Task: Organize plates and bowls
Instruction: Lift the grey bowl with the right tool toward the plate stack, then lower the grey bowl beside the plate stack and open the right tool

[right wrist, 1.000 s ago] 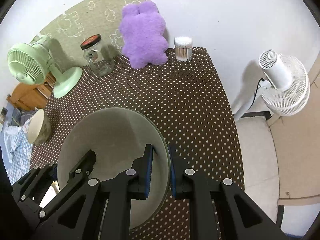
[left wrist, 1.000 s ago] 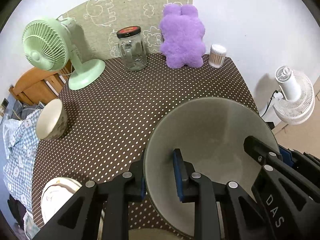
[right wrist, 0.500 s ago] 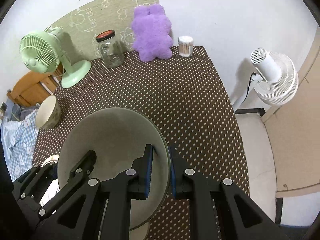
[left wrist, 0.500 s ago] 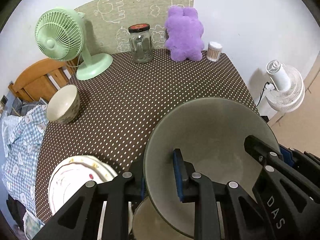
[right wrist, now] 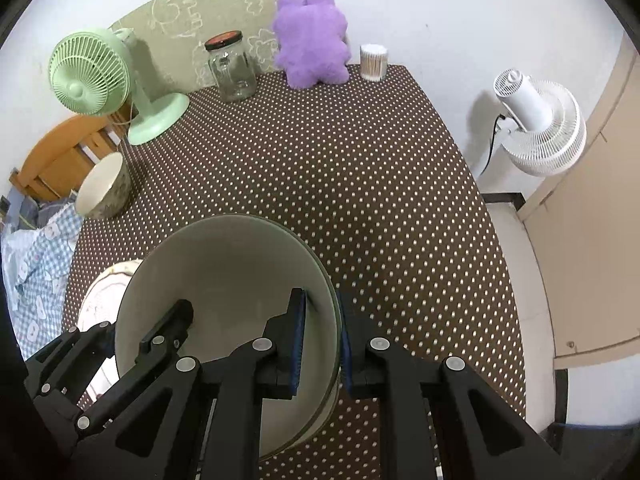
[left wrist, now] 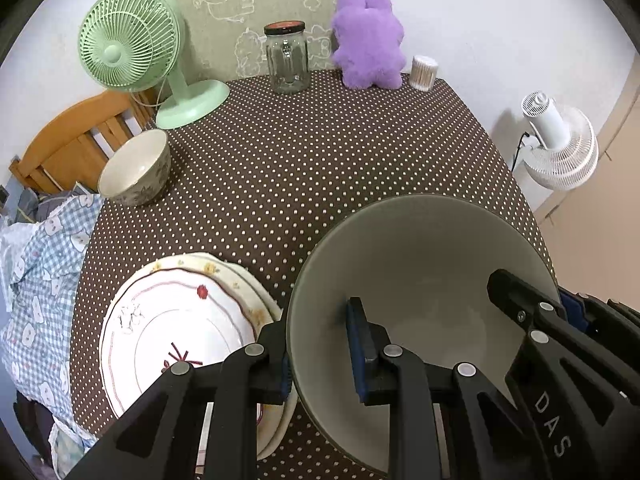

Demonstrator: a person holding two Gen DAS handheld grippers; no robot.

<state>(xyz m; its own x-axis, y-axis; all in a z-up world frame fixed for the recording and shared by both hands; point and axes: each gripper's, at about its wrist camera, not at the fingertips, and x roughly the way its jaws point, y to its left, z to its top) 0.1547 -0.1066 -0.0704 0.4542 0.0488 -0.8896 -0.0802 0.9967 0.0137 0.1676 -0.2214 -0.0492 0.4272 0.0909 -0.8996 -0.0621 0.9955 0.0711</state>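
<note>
The table (left wrist: 320, 168), covered in a brown cloth with small white dots, spreads under everything. Above its near edge hangs the large round grey-green ceramic bowl (left wrist: 420, 264), smooth and glossy inside, deep with a thin rim, held up by both tools. The black left gripper (left wrist: 318, 354) is clamped on the bowl's left wall, one blue pad inside and one outside. The black right gripper (right wrist: 322, 338) pinches the opposite wall in the same way. Just left of the bowl, a stack of white scalloped plates (left wrist: 176, 320) with thin red lines and small flower marks lies flat on the table. Farther back near the left edge sits a smaller cream bowl with a floral outside (left wrist: 134, 168), upright. At the far edge stand a mint plastic desk fan (left wrist: 132, 46), a fluffy purple plush toy (left wrist: 370, 42) and a clear glass jar with a dark lid (left wrist: 286, 58).
</note>
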